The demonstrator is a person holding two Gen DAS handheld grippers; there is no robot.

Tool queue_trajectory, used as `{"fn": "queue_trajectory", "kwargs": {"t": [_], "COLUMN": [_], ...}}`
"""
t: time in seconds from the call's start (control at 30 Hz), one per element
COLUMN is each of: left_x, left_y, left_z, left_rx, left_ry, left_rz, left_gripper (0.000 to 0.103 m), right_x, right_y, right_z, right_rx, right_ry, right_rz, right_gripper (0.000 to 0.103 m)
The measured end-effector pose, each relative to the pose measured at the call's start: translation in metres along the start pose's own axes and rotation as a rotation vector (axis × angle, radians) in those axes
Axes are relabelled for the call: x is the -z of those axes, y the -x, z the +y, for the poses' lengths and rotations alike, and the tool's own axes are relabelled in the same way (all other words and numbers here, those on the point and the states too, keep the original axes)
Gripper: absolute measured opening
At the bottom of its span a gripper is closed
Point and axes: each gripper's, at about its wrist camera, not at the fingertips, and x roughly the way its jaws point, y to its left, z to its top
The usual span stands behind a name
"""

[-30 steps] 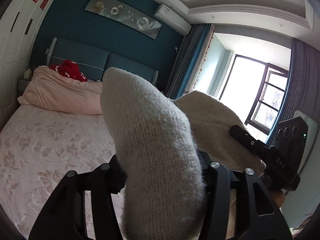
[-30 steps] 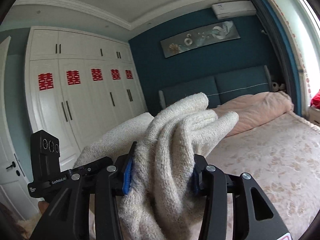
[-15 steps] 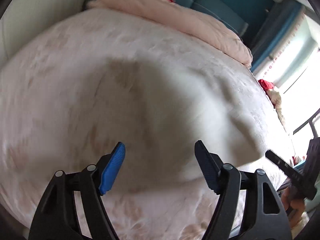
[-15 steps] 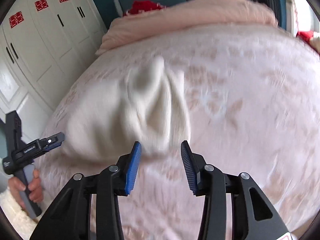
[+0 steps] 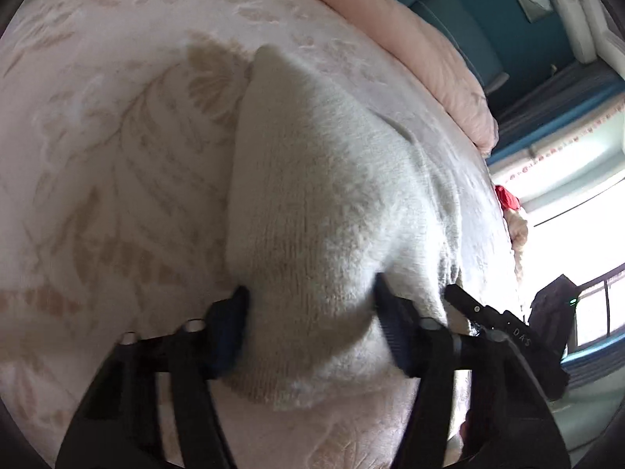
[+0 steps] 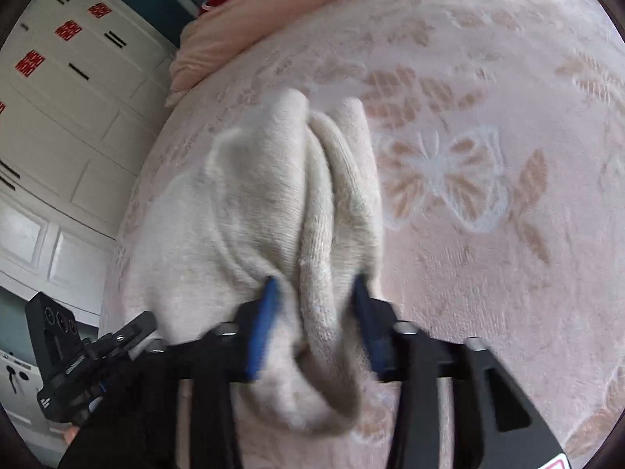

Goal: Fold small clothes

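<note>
Cream fuzzy knit garment [image 5: 332, 211] is lying bunched on the pink floral bed [image 6: 488, 234], w/ left gripper [image 5: 308, 336] & right gripper [image 6: 316, 328] jaws both pinching its near edge; judging best to be lifting evenly, keeping corners level.

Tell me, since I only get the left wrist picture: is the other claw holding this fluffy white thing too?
Observer: Yes. In the right wrist view the right gripper is closed on a bunched edge of the cream knit garment.
Visitor: Does the cloth lie flat on that side?
Observer: No. It is gathered into long ridges that run away from the blue pads, over the flowered bedspread.
Visitor: Is there anything in the room I'm missing?
Observer: A white wardrobe with red stickers on its doors stands beside the bed.
</note>
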Motion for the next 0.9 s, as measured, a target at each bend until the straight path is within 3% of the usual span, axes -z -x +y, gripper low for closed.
{"fn": "queue_trajectory", "kwargs": {"t": [0.1,0.2,0.33,0.4,0.47,0.57,0.67,0.73,0.9], "left_x": [-0.015,-0.020,-0.003,0.001,0.000,-0.001,-0.001,0.002,0.012], "left_y": [0.020,0.035,0.004,0.011,0.016,0.014,0.007,0.009,0.015], "left_z": [-0.008,-0.007,0.017,0.015,0.007,0.004,0.003,0.006,0.012], "left_rx": [0.061,0.033,-0.072,-0.074,-0.089,-0.109,-0.121,-0.132,-0.139], "left_ry": [-0.045,-0.119,-0.150,-0.172,-0.189,-0.190,-0.174,-0.168,-0.164], "left_rz": [-0.019,-0.042,0.025,-0.009,-0.021,-0.017,-0.021,-0.031,-0.030], "left_gripper": [0.040,0.040,0.048,0.051,0.052,0.053,0.056,0.062,0.067], "right_x": [-0.002,0.009,0.032,0.039,0.040,0.039,0.042,0.048,0.052], "right_y": [0.049,0.066,0.030,0.039,0.053,0.055,0.021,-0.014,0.023], "right_z": [0.021,0.028,0.015,0.016,0.033,0.057,0.054,0.035,0.023], "right_rx": [-0.059,-0.069,0.208,0.103,0.067,0.067,0.143,0.207,0.012], "right_ry": [0.039,0.076,0.114,0.081,0.121,0.250,0.309,0.274,0.087], "right_rz": [-0.093,-0.119,-0.035,-0.058,-0.112,-0.136,-0.050,0.090,-0.008], "right_gripper": [0.003,0.002,0.005,0.005,0.009,0.009,0.010,0.005,0.022]}}
